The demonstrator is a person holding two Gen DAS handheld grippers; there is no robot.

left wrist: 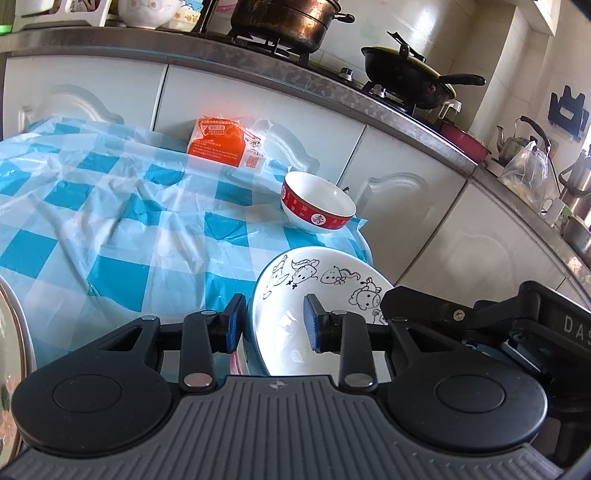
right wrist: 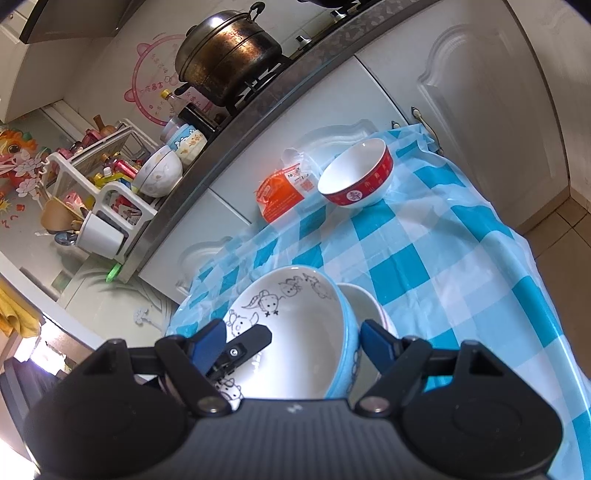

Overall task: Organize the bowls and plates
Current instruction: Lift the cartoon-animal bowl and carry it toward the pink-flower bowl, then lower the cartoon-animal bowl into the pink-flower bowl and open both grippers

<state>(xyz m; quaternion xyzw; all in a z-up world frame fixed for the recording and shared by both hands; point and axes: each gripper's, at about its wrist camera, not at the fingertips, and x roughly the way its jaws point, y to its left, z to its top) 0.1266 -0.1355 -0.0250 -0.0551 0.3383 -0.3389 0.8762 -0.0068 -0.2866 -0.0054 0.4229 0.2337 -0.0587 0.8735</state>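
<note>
At the near right corner of the table, the cartoon bowl (left wrist: 291,291), white inside, pale blue outside and with line-drawn animals round the inner wall, is sitting tilted, its opening facing the left wrist camera

left gripper (left wrist: 273,323) is straddling that bowl's left rim: one blue pad is sitting just outside the wall, the other is hanging inside the bowl with white showing round it. Jaws are standing partly apart; can't tell whether the pads are actually pressing on the wall

right gripper (right wrist: 291,341) is coming at the same bowl from the other side, and the bowl is filling most of the gap between its jaws. Its right pad is lying just beside the blue outer wall, in the slot between the cartoon bowl and a plain white bowl (right wrist: 365,299) leaning right behind it. Its left pad is sitting by the opposite rim, next to the left gripper's black finger, which is poking into the bowl. Contact isn't readable here either, so grip state unknown

red-banded bowl (left wrist: 317,206) is standing upright at the far right of the table, well apart from both grippers. An orange packet (left wrist: 218,142) is lying at the far edge against the cabinet doors, left of that bowl. Blue-and-white checked cloth (left wrist: 110,206) is covering the table, wrinkled. Part of a plate rim (left wrist: 11,332) is showing at the near left edge

beyond the table, a dark pot (left wrist: 284,18) and a black wok (left wrist: 406,77) are sitting on the stove burners
</note>
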